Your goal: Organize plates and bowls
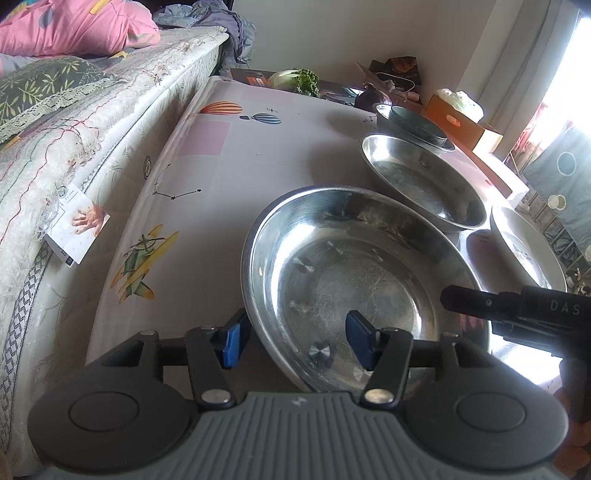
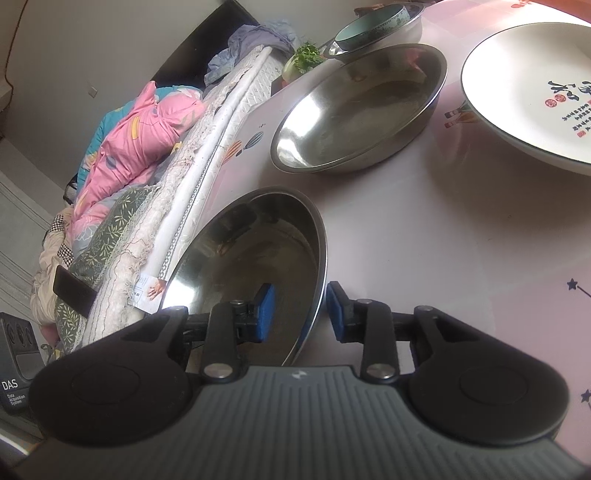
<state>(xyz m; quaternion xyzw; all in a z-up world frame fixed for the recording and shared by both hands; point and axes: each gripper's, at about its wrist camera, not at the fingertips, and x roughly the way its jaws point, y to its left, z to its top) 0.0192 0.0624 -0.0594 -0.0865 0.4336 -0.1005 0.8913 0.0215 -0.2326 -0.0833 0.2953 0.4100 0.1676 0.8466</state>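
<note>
A large steel plate (image 1: 354, 266) lies near the table's front; it also shows in the right wrist view (image 2: 258, 254). My left gripper (image 1: 295, 341) is open, its fingers straddling the plate's near-left rim. My right gripper (image 2: 300, 312) is open, one finger inside the rim and one outside; its finger (image 1: 465, 297) shows at the plate's right edge. A second steel plate (image 1: 421, 181) (image 2: 358, 107) sits beyond. A teal bowl (image 1: 417, 123) (image 2: 373, 22) rests in a steel bowl (image 2: 402, 35) further back. A white plate with calligraphy (image 2: 528, 92) (image 1: 528, 247) lies to the right.
The table (image 1: 229, 177) has a pink printed cloth and stands against a bed (image 1: 74, 140) with pink bedding on the left. Vegetables (image 1: 295, 79), an orange box (image 1: 461, 122) and clutter line the far edge. A DAS device (image 2: 16, 373) stands low left.
</note>
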